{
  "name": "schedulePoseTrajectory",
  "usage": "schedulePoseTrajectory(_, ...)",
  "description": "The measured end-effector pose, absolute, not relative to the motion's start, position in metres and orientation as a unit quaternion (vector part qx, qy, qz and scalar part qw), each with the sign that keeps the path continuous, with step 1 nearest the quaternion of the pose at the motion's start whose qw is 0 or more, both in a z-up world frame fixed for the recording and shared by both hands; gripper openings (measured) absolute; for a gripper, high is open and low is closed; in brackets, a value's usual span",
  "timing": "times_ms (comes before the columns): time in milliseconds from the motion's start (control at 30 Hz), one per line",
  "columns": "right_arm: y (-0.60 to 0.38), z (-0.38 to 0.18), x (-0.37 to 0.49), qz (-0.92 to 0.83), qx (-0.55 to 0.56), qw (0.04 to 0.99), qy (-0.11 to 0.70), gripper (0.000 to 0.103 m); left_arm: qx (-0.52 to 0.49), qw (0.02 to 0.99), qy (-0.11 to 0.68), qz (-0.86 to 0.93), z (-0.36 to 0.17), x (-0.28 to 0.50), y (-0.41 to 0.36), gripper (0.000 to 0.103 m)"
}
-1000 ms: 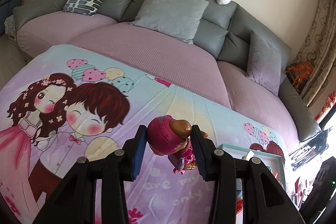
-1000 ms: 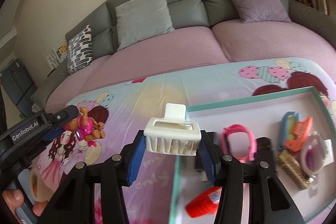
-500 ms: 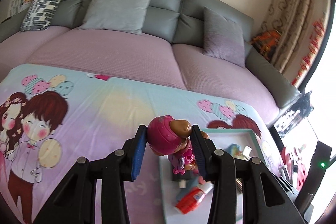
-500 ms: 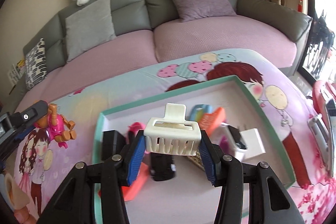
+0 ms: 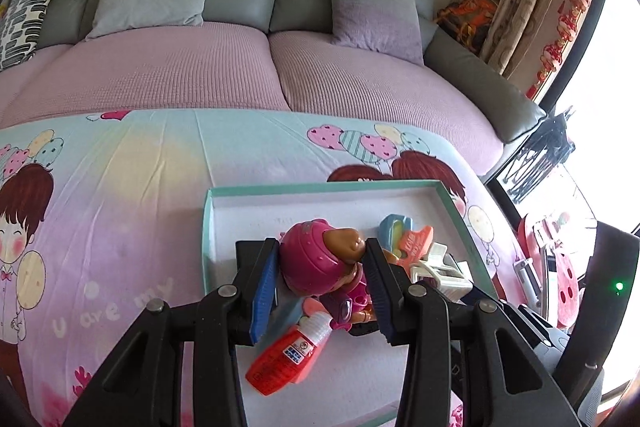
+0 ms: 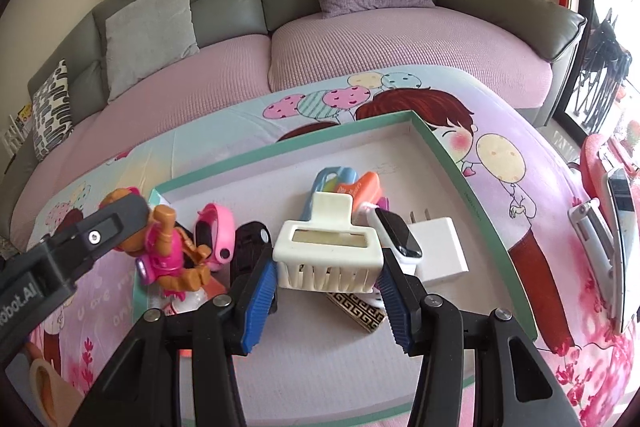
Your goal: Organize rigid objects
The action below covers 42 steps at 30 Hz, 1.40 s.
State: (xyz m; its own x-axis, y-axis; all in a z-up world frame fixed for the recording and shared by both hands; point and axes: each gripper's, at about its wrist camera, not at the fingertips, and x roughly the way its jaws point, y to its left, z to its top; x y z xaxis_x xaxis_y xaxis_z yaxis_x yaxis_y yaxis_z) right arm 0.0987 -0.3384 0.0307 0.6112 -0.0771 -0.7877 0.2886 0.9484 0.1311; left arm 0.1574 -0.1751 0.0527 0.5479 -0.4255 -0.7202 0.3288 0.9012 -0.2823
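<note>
1. The left claw (image 5: 320, 281) is clamped on the pink toy figure (image 5: 320, 259), held above the near left part of the green-rimmed tray (image 5: 208, 227), which lies on the cartoon-print counter cloth (image 5: 120, 187).
2. The right claw (image 6: 328, 291) is clamped on the white hair clip (image 6: 328, 255), over the tray's middle.
3. Lower each piece onto bare tray floor; the red glue bottle (image 5: 286, 359) lies right under the figure, so shifting toward the tray's far left corner looks safer.
4. Spread the fingers only once the item rests, then lift straight up to avoid snagging the pink watch (image 6: 216, 235).
</note>
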Motion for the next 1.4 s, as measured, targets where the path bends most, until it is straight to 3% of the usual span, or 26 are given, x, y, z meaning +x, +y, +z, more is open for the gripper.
schedulePoseTrajectory(200,-0.336,0.03,0.087,-0.097,0.109,0.89,0.432,0.054,-0.05,0.876,0.432,-0.207,0.05,0.149,-0.176,0.046)
schedulePoseTrajectory(333,-0.332,0.023,0.075,-0.088,0.1,0.89,0.437,0.062,-0.042,0.883,0.427,-0.188,0.052,0.137,-0.17,0.059)
schedulePoseTrajectory(467,-0.333,0.021,0.066,-0.084,0.107,0.89,0.435,0.065,-0.04,0.892,0.422,-0.159,0.054,0.127,-0.155,0.061)
schedulePoseTrajectory(500,-0.334,0.021,0.063,-0.08,0.11,0.891,0.433,0.067,-0.036,0.895,0.42,-0.148,0.054,0.125,-0.152,0.063)
schedulePoseTrajectory(567,-0.333,0.021,0.057,-0.074,0.114,0.892,0.431,0.078,-0.033,0.899,0.416,-0.133,0.051,0.12,-0.143,0.081)
schedulePoseTrajectory(600,-0.333,0.021,0.054,-0.075,0.112,0.893,0.43,0.079,-0.032,0.9,0.416,-0.126,0.049,0.115,-0.138,0.088)
schedulePoseTrajectory(800,-0.328,0.018,0.04,-0.072,0.106,0.893,0.431,0.079,-0.024,0.899,0.428,-0.091,0.03,0.089,-0.112,0.089)
schedulePoseTrajectory(967,-0.322,0.019,0.027,-0.065,0.099,0.897,0.426,0.099,-0.026,0.901,0.428,-0.058,0.02,0.072,-0.09,0.096)
schedulePoseTrajectory(1400,-0.293,0.012,0.006,-0.046,0.066,0.898,0.432,0.103,-0.026,0.898,0.438,-0.022,0.008,0.042,-0.062,0.097)
